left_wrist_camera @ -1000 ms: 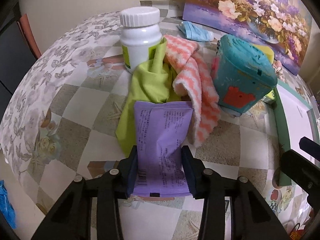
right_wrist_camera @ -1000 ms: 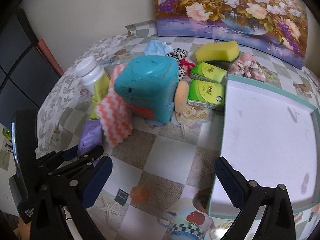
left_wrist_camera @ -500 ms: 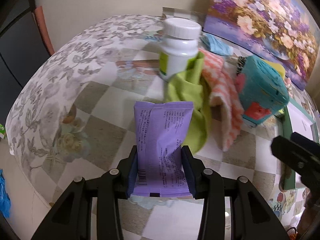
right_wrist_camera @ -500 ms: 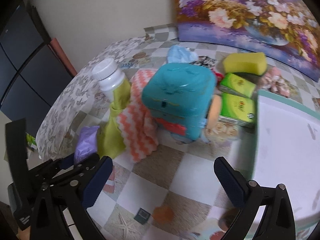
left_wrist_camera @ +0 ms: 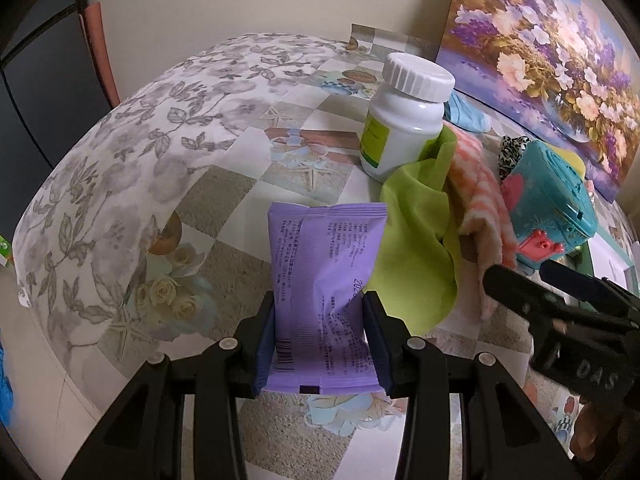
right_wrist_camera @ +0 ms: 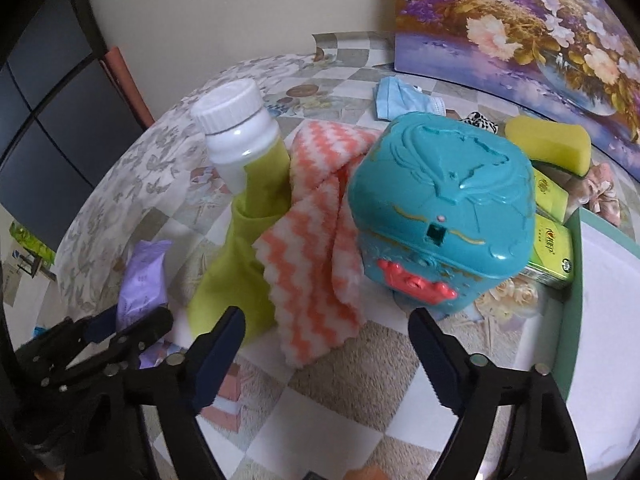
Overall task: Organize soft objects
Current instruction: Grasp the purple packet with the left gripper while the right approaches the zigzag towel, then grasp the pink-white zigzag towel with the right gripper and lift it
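Left gripper [left_wrist_camera: 322, 338]: clamped on the purple packet [left_wrist_camera: 322, 292]; both blue pads press its lower side edges, and the packet stands upright between them above the tablecloth.
Purple packet, position: held clear of the table [left_wrist_camera: 224, 184], just left of the green cloth [left_wrist_camera: 416, 240]; in the right wrist view it [right_wrist_camera: 144, 284] shows at the left edge, in the left gripper [right_wrist_camera: 124, 328].
Right gripper [right_wrist_camera: 326, 344]: jaws apart and have just been closing; nothing is pressed between the pads. The lower corner of the orange-and-white zigzag cloth [right_wrist_camera: 316, 280] hangs in the gap just ahead of the fingertips; contact cannot be told.
Right gripper, left wrist view: enters from the right edge [left_wrist_camera: 560, 312], near the zigzag cloth [left_wrist_camera: 484, 196].
Green cloth: draped against the white bottle [right_wrist_camera: 240, 140], its lower end on the table beside the zigzag cloth.
White bottle: upright, white screw cap, green label.
Teal box [right_wrist_camera: 440, 208]: upright, with a red clasp on the front; the zigzag cloth leans against its left side.
Behind the teal box: blue face mask [right_wrist_camera: 404, 98], yellow sponge [right_wrist_camera: 548, 142], black-and-white spotted fabric [right_wrist_camera: 480, 118], pink fabric item [right_wrist_camera: 604, 192].
Right of the teal box: two green packs [right_wrist_camera: 552, 252], touching the rim of the tray [right_wrist_camera: 574, 280].
Tray: green rim, white floor.
Back wall: floral painting [right_wrist_camera: 520, 20] leaning on the table.
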A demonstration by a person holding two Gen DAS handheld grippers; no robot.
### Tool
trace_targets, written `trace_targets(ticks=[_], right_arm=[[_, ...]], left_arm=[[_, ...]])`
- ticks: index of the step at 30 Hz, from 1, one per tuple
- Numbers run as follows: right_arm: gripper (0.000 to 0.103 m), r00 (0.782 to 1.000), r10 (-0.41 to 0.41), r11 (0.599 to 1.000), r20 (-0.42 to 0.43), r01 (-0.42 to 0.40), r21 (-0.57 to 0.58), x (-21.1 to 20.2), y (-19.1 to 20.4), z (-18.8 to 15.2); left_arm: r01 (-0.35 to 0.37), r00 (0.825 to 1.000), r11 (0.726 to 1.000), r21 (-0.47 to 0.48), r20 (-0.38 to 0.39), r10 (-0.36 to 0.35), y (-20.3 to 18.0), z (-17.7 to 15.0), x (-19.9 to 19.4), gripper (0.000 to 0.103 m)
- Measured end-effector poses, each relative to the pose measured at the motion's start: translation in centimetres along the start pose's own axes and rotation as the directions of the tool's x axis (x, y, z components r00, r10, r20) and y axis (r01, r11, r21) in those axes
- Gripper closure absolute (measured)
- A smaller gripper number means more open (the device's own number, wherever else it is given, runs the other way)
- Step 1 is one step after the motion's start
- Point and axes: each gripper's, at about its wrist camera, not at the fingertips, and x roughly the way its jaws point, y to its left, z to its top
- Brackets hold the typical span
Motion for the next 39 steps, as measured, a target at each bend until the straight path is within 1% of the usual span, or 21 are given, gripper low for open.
trace_targets(ticks=[2, 3, 4, 8, 10, 11, 13, 14, 16, 17, 19, 23, 31, 35, 39], right_arm=[[0.024, 1.0, 0.007, 1.0, 0.001, -0.007, 0.013, 0.3, -0.1, 0.2], [0.027, 1.0, 0.014, 1.0, -0.001, -0.014, 0.018, 0.5, -0.1, 0.3], [0.033, 1.0, 0.019, 1.0, -0.004, -0.019, 0.021, 0.8, -0.1, 0.4], [0.048, 1.0, 0.023, 0.999, -0.01, -0.022, 0.039, 1.6, -0.3, 0.5], [0.059, 1.0, 0.018, 0.999, -0.012, -0.017, 0.042, 1.8, -0.3, 0.5], [0.062, 1.0, 0.014, 0.999, -0.012, -0.014, 0.039, 1.9, -0.2, 0.5], [0.072, 1.0, 0.005, 1.0, -0.012, -0.005, 0.029, 2.0, -0.1, 0.5], [0.075, 1.0, 0.001, 1.0, -0.012, -0.001, 0.025, 2.0, -0.1, 0.5], [0.09, 1.0, -0.006, 1.0, -0.01, 0.006, 0.02, 2.0, 0.0, 0.5], [0.092, 1.0, -0.011, 1.0, -0.008, 0.011, 0.018, 1.9, 0.0, 0.4], [0.095, 1.0, -0.01, 1.0, -0.001, 0.01, 0.019, 1.7, 0.0, 0.4], [0.097, 0.999, -0.004, 1.0, 0.032, 0.004, 0.012, 0.7, 0.2, 0.7], [0.098, 0.99, -0.002, 1.0, 0.14, 0.006, -0.029, -2.6, 1.4, 1.8], [0.098, 0.978, 0.007, 0.999, 0.211, 0.0, -0.036, -5.0, 1.6, 2.5], [0.098, 0.955, 0.036, 0.999, 0.295, -0.027, -0.036, -8.1, 1.5, 3.1]], left_arm=[[0.007, 1.0, 1.0, 0.0, -0.002, -0.007, 0.0, 0.0, 0.1, 0.06], [0.011, 1.0, 1.0, -0.001, -0.003, -0.011, 0.0, 0.0, 0.2, 0.06], [0.014, 1.0, 1.0, -0.002, -0.004, -0.014, 0.0, 0.0, 0.3, 0.06], [0.026, 1.0, 1.0, -0.009, -0.011, -0.026, 0.1, 0.0, 0.5, 0.06], [0.032, 0.999, 0.999, -0.014, -0.016, -0.032, 0.2, 0.0, 0.7, 0.06], [0.034, 0.999, 0.999, -0.014, -0.018, -0.034, 0.2, 0.0, 0.8, 0.06], [0.035, 0.999, 0.999, -0.011, -0.025, -0.035, 0.0, -0.1, 0.9, 0.06], [0.035, 0.999, 0.999, -0.009, -0.028, -0.036, 0.0, -0.1, 1.0, 0.06], [0.039, 0.999, 0.999, -0.009, -0.031, -0.04, -0.1, -0.2, 1.0, 0.06], [0.042, 0.999, 0.999, -0.01, -0.033, -0.043, -0.1, -0.2, 1.0, 0.06], [0.049, 0.998, 0.999, -0.013, -0.036, -0.049, -0.1, -0.2, 0.9, 0.06], [0.051, 0.998, 0.999, -0.014, -0.04, -0.051, -0.1, -0.1, 0.7, 0.06], [0.064, 0.997, 0.998, -0.016, -0.044, -0.065, -0.5, 1.1, 0.3, 0.06], [0.063, 0.997, 0.998, 0.0, -0.039, -0.063, -1.1, 1.5, -0.4, 0.06], [0.064, 0.998, 0.998, 0.017, -0.027, -0.063, -1.7, 2.0, -1.4, 0.06]])
